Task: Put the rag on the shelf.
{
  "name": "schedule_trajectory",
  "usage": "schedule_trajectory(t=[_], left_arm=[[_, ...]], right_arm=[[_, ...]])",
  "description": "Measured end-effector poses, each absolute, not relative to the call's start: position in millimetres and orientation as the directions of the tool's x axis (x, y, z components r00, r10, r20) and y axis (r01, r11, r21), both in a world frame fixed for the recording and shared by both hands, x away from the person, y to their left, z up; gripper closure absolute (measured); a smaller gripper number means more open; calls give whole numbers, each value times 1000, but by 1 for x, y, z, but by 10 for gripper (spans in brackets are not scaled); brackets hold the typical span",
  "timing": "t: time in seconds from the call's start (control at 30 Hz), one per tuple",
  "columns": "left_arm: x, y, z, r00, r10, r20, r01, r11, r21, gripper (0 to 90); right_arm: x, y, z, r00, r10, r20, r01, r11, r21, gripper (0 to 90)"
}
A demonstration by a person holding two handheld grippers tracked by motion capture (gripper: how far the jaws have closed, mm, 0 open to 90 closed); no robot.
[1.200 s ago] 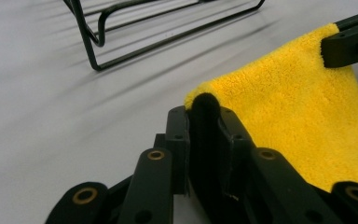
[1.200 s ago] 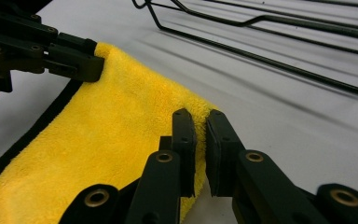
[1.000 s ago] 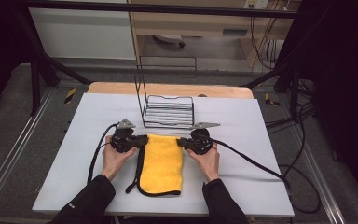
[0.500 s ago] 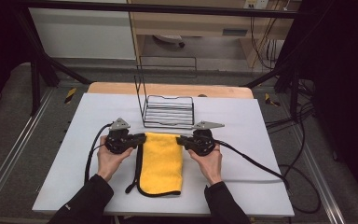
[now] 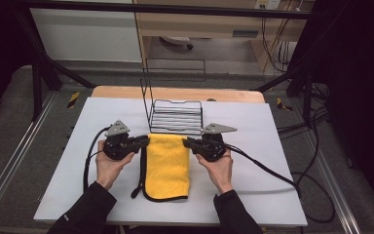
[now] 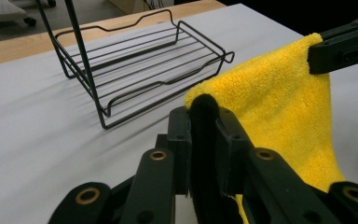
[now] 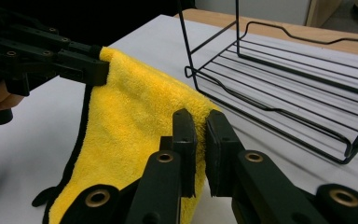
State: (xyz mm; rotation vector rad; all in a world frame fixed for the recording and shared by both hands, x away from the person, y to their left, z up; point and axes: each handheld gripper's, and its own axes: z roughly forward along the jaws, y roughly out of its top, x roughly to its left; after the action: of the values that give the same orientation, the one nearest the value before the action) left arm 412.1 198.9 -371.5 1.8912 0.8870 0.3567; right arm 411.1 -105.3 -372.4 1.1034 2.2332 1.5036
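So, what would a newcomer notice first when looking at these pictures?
The bright yellow cloth in the middle of the white table. The left gripper and the right gripper each pinch one far corner of it. Just behind it stands a black wire basket.

High cam overhead facing fwd/down on table (image 5: 272, 146), gripper cams low, close-up, both sharing yellow cloth (image 6: 279, 107) and wire rack (image 7: 298, 88)

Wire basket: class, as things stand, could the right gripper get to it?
Probably yes. The wire basket stands just beyond the right gripper with bare table between, but its jaws are shut on a corner of the yellow cloth, which would come along.
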Motion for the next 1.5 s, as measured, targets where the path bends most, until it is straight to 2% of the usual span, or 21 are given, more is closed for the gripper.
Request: schedule_trajectory(t=[0.83, 1.5], left_arm=[[389, 200, -331, 707, 702, -88, 307, -193, 932, 784], [392, 195, -304, 696, 715, -62, 223, -133, 966, 785]], right_arm=[[393, -112, -328, -719, 685, 116, 316, 173, 933, 843], [385, -115, -295, -708, 704, 52, 207, 136, 969, 843]])
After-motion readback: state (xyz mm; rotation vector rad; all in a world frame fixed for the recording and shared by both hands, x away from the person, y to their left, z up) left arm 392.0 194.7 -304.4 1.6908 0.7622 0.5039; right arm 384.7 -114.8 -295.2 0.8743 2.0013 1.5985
